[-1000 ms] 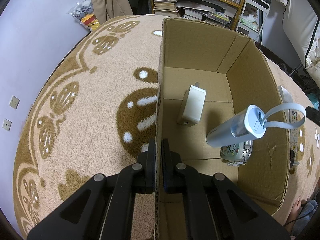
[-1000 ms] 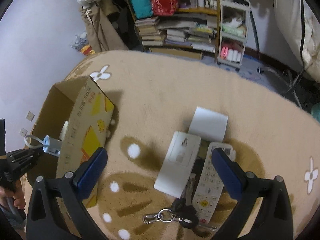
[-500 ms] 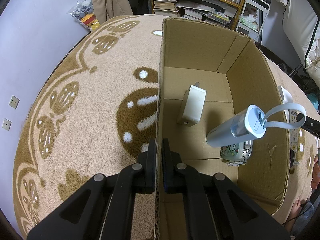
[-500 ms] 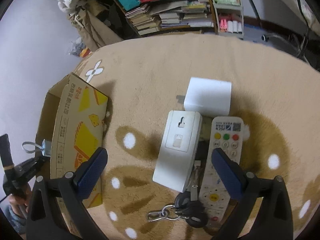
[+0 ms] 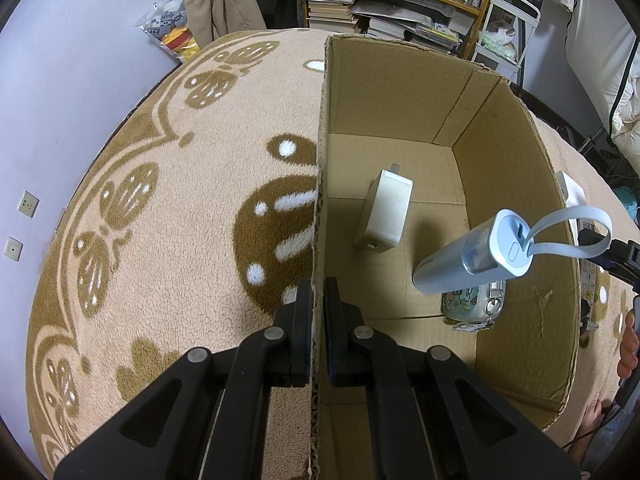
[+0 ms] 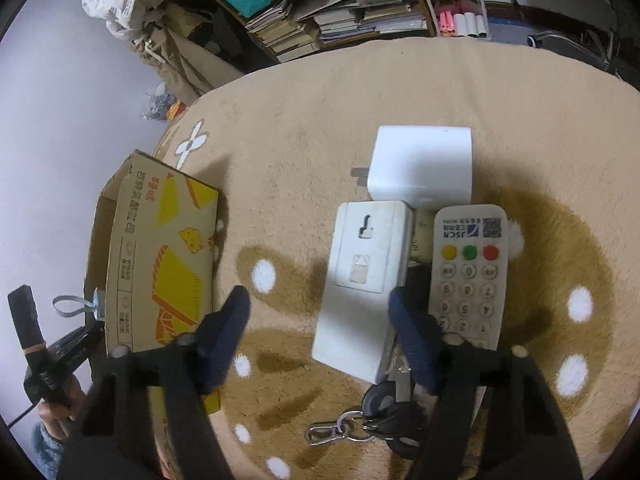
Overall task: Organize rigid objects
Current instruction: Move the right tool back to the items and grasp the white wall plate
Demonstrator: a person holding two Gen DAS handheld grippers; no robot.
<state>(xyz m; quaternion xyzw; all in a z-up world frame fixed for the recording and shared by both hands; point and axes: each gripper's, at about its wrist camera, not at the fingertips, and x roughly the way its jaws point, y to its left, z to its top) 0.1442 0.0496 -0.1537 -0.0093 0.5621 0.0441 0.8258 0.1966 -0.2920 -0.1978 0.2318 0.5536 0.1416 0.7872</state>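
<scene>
My left gripper [image 5: 318, 300] is shut on the left wall of the open cardboard box [image 5: 324, 128]. Inside the box lie a white charger [image 5: 386, 212], a light-blue bottle with a loop strap [image 5: 468, 262] leaning up, and a small patterned camera [image 5: 472, 306]. My right gripper [image 6: 320, 320] is open, low over the carpet, its fingers either side of a white wall-socket block [image 6: 364, 284]. A white remote [image 6: 468, 276], a white cube adapter [image 6: 422, 166] and a black key bunch with rings [image 6: 368, 424] lie close by. The box shows at left in the right wrist view [image 6: 160, 272].
Beige patterned carpet [image 5: 168, 216] covers the floor. Bookshelves with stacked books [image 6: 328, 12] and a white trolley [image 5: 508, 28] stand at the back. A purple wall [image 5: 48, 80] lies to the left. The person's hand [image 6: 52, 400] holds the left gripper handle beside the box.
My right gripper has dropped and moved forward over the white socket block, and its fingers have narrowed around it. The left gripper has held still on the box wall.
</scene>
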